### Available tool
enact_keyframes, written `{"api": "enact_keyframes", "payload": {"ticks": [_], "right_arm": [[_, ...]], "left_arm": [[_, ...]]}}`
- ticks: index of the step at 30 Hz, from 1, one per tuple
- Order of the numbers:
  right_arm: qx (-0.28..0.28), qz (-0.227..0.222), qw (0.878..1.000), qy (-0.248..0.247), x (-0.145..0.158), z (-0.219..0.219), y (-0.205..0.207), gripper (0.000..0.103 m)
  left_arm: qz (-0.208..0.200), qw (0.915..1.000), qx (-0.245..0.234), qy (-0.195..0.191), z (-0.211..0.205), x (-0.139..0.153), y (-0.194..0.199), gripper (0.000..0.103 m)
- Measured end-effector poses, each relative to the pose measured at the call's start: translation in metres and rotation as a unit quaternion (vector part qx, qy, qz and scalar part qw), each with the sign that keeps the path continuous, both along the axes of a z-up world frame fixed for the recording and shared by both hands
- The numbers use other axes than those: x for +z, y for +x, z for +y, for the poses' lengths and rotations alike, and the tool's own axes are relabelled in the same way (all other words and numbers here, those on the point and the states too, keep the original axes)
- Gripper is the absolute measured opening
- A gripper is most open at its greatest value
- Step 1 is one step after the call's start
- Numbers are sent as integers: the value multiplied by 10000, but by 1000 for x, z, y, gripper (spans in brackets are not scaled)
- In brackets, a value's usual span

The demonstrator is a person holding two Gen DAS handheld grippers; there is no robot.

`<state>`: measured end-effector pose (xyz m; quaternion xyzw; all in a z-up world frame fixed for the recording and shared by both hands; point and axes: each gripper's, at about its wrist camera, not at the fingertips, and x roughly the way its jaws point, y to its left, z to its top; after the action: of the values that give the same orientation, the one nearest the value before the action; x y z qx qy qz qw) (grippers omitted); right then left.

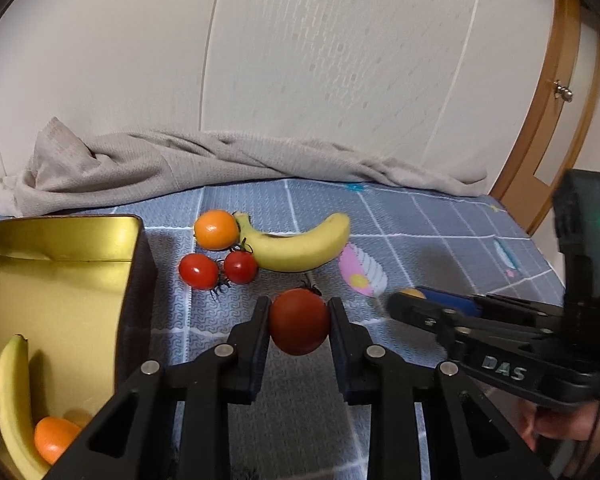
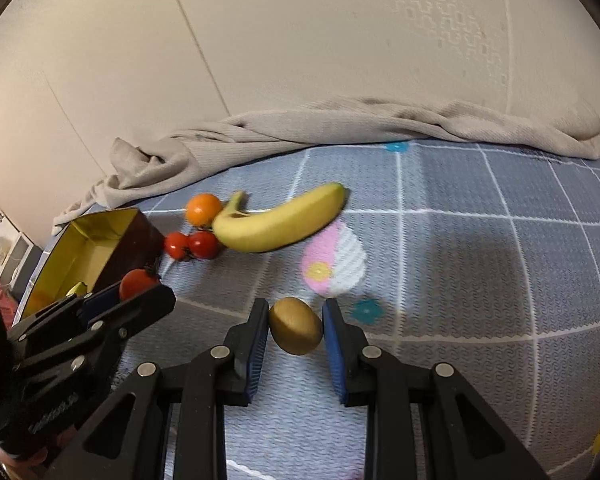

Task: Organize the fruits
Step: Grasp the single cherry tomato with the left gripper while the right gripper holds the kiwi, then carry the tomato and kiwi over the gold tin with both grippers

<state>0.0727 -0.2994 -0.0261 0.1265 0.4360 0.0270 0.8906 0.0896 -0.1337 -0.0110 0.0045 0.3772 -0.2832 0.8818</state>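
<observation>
Blue patterned mat spread wide as the working floor, grey cloth bunched along its far edge at twelve o'clock, out of the way. Gold-lined tin parked at nine o'clock in the left wrist view, mouth up and close to the fruit, probably to keep each carry short; already holding a banana and an orange against its near wall.

Loose banana lying at twelve o'clock, curve down, stem touching a second orange; two small tomatoes huddled just beside, at eleven o'clock.

Left gripper clamped on a larger tomato, pads pressing its flanks, apparently lifted clear of the mat, presumably bound for the tin. Right gripper straddling a kiwi: right pad touching, a sliver of a gap at the left pad, so closing or just gripping, hard to say which. Both pieces pinched across the middle, likely to stop round fruit rolling out.
</observation>
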Motion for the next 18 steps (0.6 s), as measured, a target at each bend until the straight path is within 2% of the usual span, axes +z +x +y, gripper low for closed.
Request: {"api": "enact_keyframes", "payload": {"ticks": [11, 18], "right_arm": [[326, -85, 9994, 13, 9, 30, 2, 28], [488, -147, 9987, 45, 12, 43, 4, 28]], "left_arm": [[-70, 9986, 175, -491, 33, 24, -15, 28], [-206, 9982, 189, -534, 46, 30, -29, 28]]}}
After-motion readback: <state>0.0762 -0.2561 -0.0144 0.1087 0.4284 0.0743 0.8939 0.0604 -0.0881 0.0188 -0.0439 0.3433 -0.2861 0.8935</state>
